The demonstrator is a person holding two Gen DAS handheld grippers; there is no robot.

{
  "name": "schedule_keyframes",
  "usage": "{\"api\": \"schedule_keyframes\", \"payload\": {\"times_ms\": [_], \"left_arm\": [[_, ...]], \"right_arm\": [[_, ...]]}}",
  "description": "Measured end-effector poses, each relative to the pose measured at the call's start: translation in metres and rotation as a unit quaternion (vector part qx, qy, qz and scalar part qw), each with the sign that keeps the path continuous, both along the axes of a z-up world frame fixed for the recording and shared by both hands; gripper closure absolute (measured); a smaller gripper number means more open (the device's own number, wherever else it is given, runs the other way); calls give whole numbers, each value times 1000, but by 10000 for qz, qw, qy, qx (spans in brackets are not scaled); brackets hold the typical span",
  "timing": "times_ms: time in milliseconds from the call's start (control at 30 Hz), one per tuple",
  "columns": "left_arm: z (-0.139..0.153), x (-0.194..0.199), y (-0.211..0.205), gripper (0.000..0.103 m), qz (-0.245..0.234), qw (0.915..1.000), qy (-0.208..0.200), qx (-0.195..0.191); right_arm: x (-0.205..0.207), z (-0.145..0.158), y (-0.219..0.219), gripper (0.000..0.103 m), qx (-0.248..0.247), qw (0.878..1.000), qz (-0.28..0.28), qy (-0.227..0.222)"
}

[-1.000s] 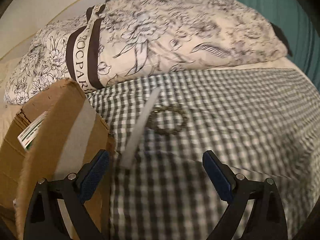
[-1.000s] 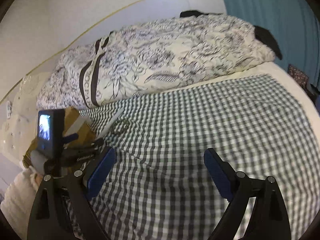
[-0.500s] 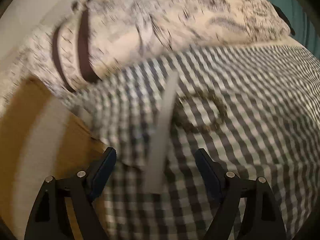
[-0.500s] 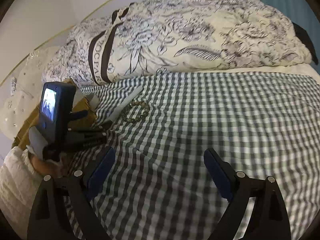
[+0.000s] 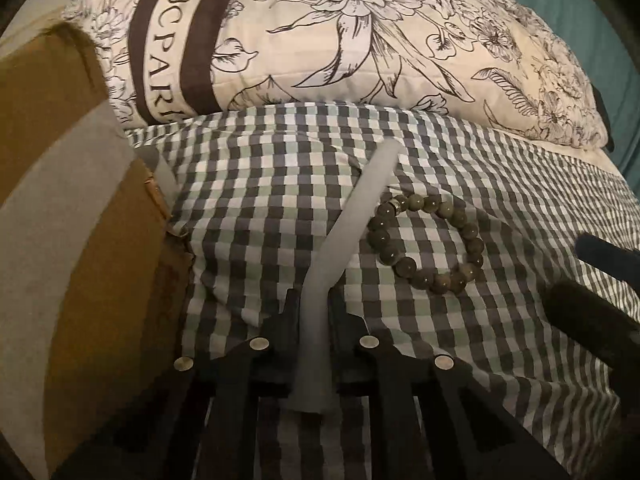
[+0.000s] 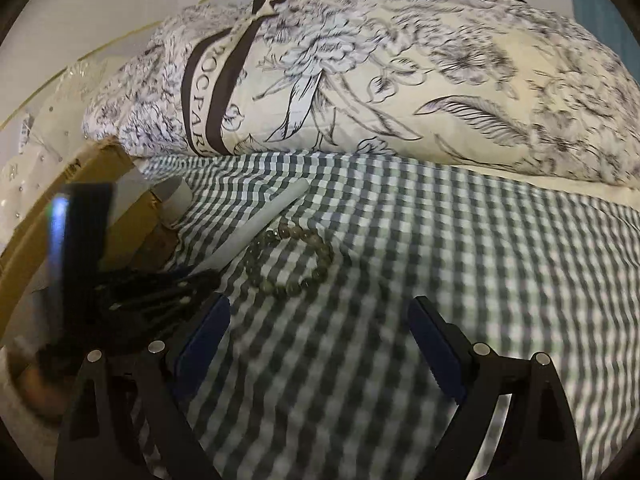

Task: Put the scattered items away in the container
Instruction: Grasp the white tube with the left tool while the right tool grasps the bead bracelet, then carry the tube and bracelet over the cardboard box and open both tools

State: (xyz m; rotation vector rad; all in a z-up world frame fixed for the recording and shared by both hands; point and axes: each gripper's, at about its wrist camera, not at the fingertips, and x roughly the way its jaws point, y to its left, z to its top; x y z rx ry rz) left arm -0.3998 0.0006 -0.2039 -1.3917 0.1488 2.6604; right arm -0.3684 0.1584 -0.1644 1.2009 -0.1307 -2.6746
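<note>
Both blue pads (image 6: pixel 436 354), right view only.

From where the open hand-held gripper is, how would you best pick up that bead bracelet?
Pinch one side of the bead bracelet, probably its near arc, coming down from above with the right hand-held gripper. It lies flat as an open ring, so one finger can go inside.

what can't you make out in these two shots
- Cardboard box inside: left wrist view, frame edge and box wall hide it.
- White stick near end: both views, covered by the left gripper.
- Bead bracelet detail: right wrist view, motion blur.
</note>
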Motion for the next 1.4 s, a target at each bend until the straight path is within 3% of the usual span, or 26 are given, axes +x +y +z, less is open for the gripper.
{"api": "schedule_keyframes", "payload": {"times_ms": [100, 200, 500, 567, 600, 633, 700, 800, 1133, 1400], "left_arm": [[4, 5, -8, 92, 322, 9994, 105, -25], [9, 10, -13, 93, 561, 9982, 220, -30], [2, 4, -19, 93, 624, 9980, 75, -26], [1, 4, -18, 92, 608, 9981, 37, -6], [1, 5, -18, 92, 605, 9982, 21, 7], [1, 5, -18, 92, 608, 9981, 5, 43], [2, 6, -18, 92, 587, 9982, -38, 100], [4, 11, -17, 92, 602, 9979, -109, 230], [26, 46, -12, 92, 446, 9967, -245, 636], [81, 94, 6, 92, 56, 9948, -5, 1018]], "right_arm": [[-18, -12, -9, 13, -69, 9998, -74, -143], [-21, -21, -19, 22, -1, 9999, -25, -130], [-45, -44, -47, 23, 647, 9970, 287, -300], [-47, -43, -48, 37, 662, 9970, 303, -258], [-46, -42, -45, 62, 611, 9975, 266, -230], [-45, -41, -42, 73, 532, 9981, 228, -229], [-39, -37, -35, 76, 397, 9986, 222, -260], [-24, -28, -28, 92, 359, 9988, 249, -209], [46, 2, -1, 92, -15, 10000, 5, -65], [104, 44, 16, 92, -270, 9993, -201, 188]]}}
